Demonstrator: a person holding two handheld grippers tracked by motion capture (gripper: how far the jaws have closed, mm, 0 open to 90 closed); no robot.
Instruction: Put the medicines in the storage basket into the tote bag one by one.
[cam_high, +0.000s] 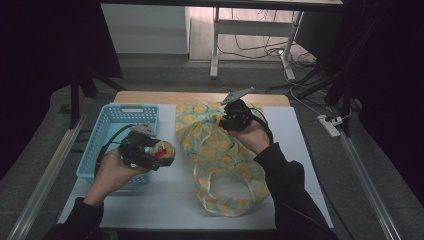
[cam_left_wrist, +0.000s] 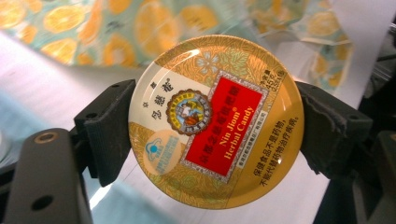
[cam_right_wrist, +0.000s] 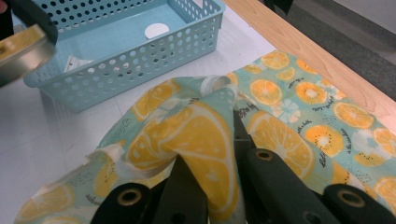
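High view: the left gripper (cam_high: 159, 151) holds a round tin (cam_high: 163, 150) above the table, just off the right wall of the blue basket (cam_high: 112, 131) near the table's left edge. The bag (cam_high: 220, 155) lies to the tin's right, mid-table, its far end lifted by the right gripper (cam_high: 226, 119). So the tin sits between basket and bag, and the left hand is the one nearer to both.

Left gripper view: both pads press the tin's rim on opposite sides, its printed lid (cam_left_wrist: 217, 122) facing the camera; bag cloth lies beyond it.

Right gripper view: the jaws are pinched tight on a fold of the bag (cam_right_wrist: 196, 135), raised off the table. The basket (cam_right_wrist: 140, 60) stands beyond, towards the far left corner.
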